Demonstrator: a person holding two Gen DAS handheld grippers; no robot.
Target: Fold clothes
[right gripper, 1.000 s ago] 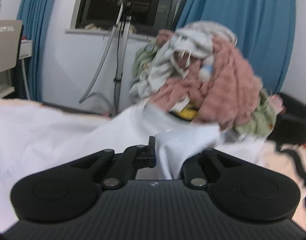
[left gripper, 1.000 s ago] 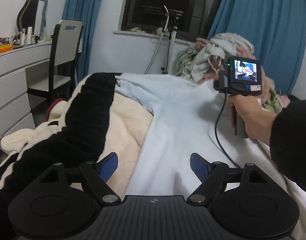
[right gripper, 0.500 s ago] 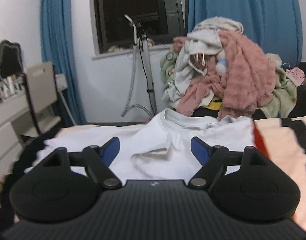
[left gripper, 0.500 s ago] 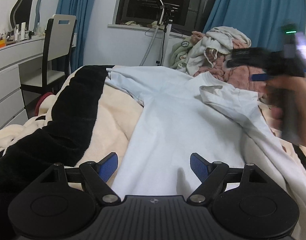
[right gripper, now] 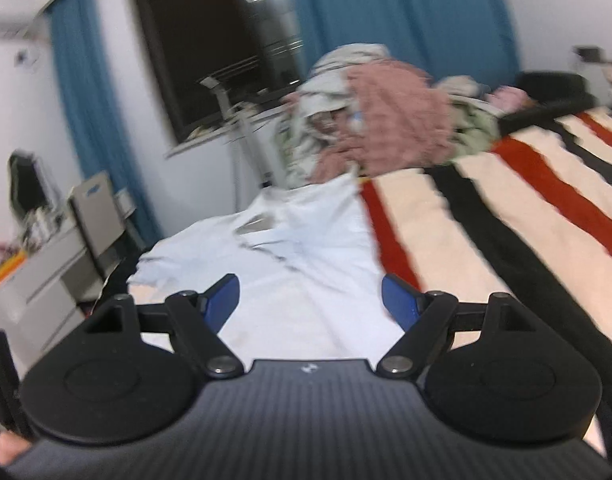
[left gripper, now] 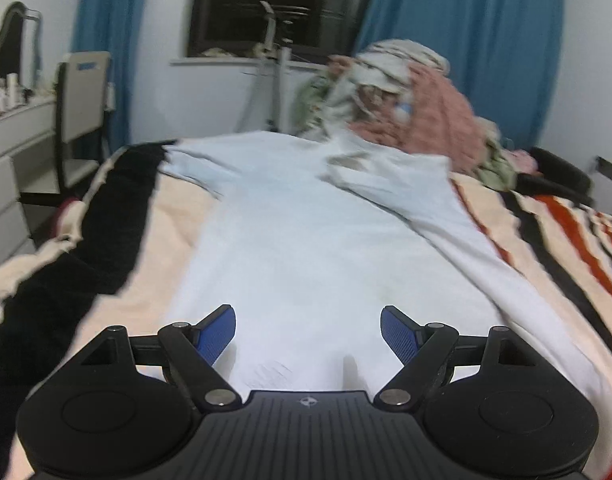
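White T-shirt point(left gripper: 306, 248) laid lengthwise on striped bed blanket point(right gripper: 506, 216), right sleeve folded inward over chest. Released a second ago by right gripper point(right gripper: 310, 296), fingers now spread and empty, pulled back from the collar. Left gripper point(left gripper: 308, 330) likewise spread, hovering above hem. First sleeve fold judged complete. No legible writing; clothes heap point(left gripper: 406, 108) beyond.

Shirt point(left gripper: 306, 248) lies flat lengthwise on blanket point(left gripper: 554, 240) covering bed, collar end far from cameras. One sleeve folded in over its body on right side. Clothes pile point(left gripper: 406, 112) behind shirt's far end, touching it. Window point(left gripper: 274, 4) on wall behind pile, stand point(left gripper: 274, 68) before it. Chair point(left gripper: 82, 104) and dresser point(left gripper: 14, 152) left of bed. Left gripper point(left gripper: 308, 334) and right gripper point(right gripper: 310, 300) above shirt's near end.
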